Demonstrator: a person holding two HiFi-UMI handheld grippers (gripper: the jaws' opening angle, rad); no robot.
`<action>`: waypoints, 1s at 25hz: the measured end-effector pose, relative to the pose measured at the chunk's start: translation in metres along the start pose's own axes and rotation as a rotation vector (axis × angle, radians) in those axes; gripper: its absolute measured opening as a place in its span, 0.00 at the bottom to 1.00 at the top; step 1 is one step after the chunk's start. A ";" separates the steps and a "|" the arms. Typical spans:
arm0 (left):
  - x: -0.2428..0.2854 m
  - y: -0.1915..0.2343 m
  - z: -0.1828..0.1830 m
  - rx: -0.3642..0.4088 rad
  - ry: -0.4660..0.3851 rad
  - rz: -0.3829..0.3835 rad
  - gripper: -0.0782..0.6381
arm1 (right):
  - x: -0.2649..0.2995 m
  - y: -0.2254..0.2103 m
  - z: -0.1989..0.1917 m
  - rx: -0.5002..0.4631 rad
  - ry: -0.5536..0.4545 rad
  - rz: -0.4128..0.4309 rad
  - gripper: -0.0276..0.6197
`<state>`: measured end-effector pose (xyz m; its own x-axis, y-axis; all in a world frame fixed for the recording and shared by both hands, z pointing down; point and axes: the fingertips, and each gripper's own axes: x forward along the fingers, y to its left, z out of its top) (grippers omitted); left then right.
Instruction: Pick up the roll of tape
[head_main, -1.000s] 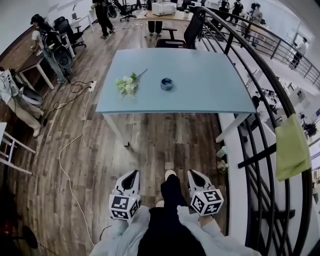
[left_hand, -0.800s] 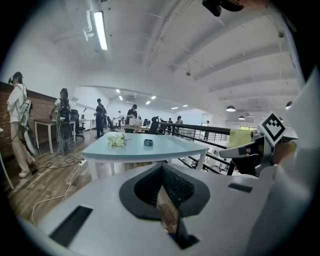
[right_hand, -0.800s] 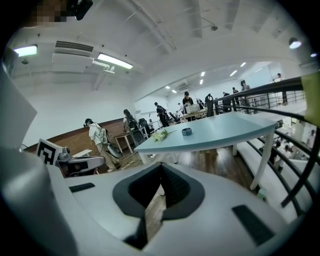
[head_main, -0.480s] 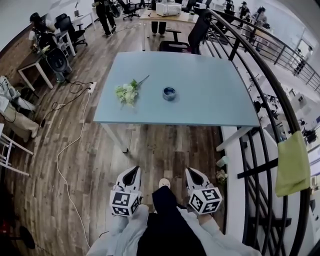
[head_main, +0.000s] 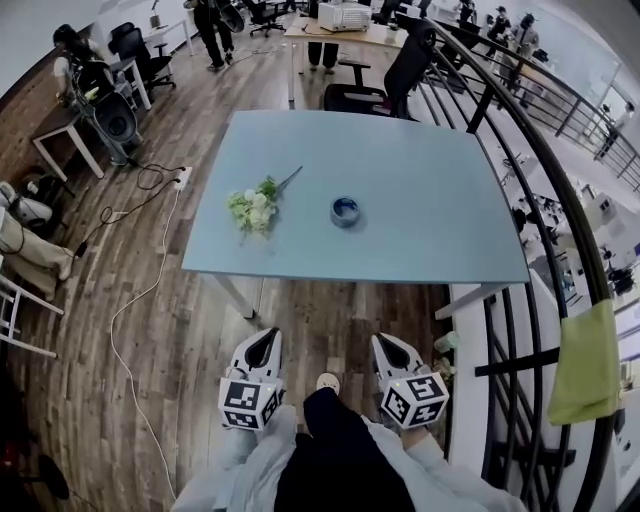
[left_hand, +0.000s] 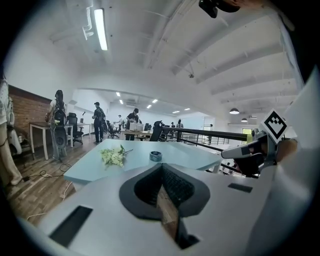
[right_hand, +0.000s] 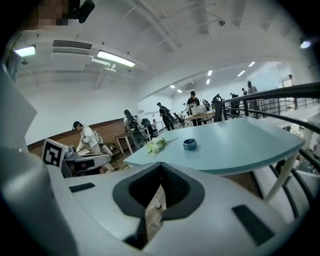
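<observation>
A small blue roll of tape (head_main: 345, 211) lies flat near the middle of the light blue table (head_main: 420, 180); it also shows in the left gripper view as the tape (left_hand: 155, 156) and in the right gripper view as the tape (right_hand: 189, 144). My left gripper (head_main: 264, 345) and right gripper (head_main: 386, 346) are held side by side over the wooden floor, well short of the table's near edge. Both point toward the table, shut with nothing between the jaws.
A bunch of white flowers (head_main: 253, 207) lies on the table left of the tape. A black railing (head_main: 520, 300) with a yellow-green cloth (head_main: 583, 365) runs along the right. A cable (head_main: 130, 300) trails on the floor at left. Chairs, desks and people stand beyond the table.
The table, the tape and the flowers have come nearer in the head view as I walked toward them. Both grippers stay shut, side by side.
</observation>
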<state>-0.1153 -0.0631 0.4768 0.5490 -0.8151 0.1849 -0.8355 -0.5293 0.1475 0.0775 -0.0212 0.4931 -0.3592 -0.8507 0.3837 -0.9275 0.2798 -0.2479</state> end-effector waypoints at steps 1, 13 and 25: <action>0.006 0.003 0.000 0.000 0.004 0.000 0.13 | 0.006 -0.003 0.001 -0.002 0.006 0.003 0.05; 0.081 0.018 0.020 0.006 -0.011 -0.009 0.13 | 0.063 -0.049 0.030 0.024 -0.003 0.016 0.05; 0.095 0.012 0.020 0.002 -0.027 -0.006 0.13 | 0.084 -0.076 0.037 0.040 -0.017 -0.032 0.25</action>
<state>-0.0733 -0.1517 0.4770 0.5528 -0.8182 0.1581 -0.8326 -0.5343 0.1461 0.1217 -0.1301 0.5111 -0.3270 -0.8667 0.3766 -0.9336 0.2345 -0.2711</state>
